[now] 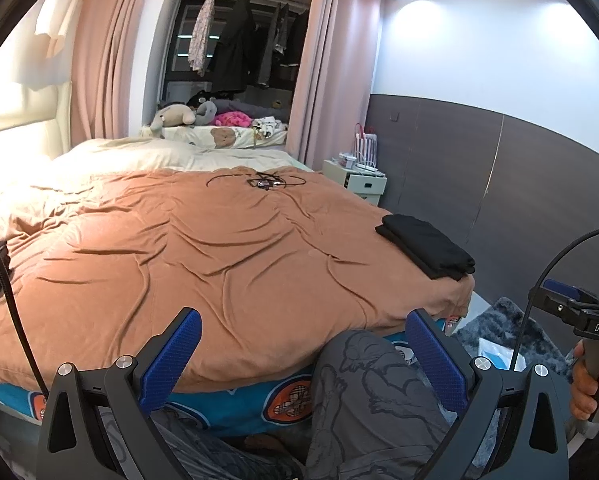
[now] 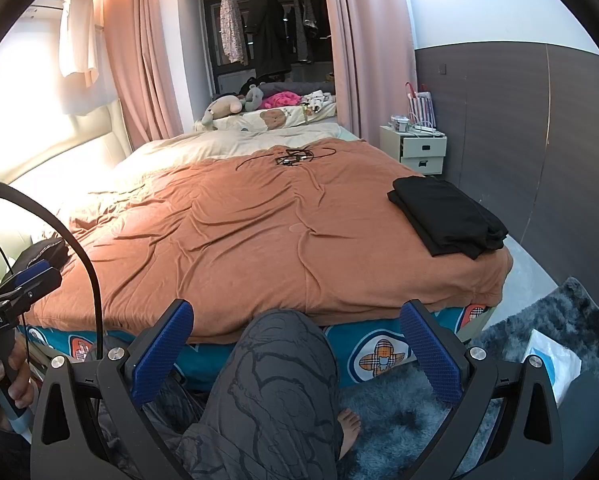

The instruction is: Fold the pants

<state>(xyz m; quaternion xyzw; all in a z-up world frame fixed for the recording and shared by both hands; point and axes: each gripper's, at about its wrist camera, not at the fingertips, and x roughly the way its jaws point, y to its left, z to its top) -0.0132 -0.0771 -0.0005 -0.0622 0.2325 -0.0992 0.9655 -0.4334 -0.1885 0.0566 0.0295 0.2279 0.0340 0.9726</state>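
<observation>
Black pants [image 1: 427, 246] lie folded in a neat stack on the right side of the bed, near its front right corner; they also show in the right wrist view [image 2: 447, 214]. My left gripper [image 1: 303, 356] is open and empty, held off the bed's front edge, well to the left of the pants. My right gripper [image 2: 295, 354] is open and empty, also in front of the bed edge. The right gripper's body shows at the right edge of the left wrist view [image 1: 579, 316].
The bed carries a wrinkled orange-brown blanket [image 1: 203, 256] with tangled black cables [image 1: 265, 181] at its far end. A dark bundle [image 2: 45, 254] lies at the bed's left edge. My knee [image 2: 283, 364] presses against the bed front. A white nightstand [image 2: 417, 148] and shaggy rug [image 2: 539, 332] are right.
</observation>
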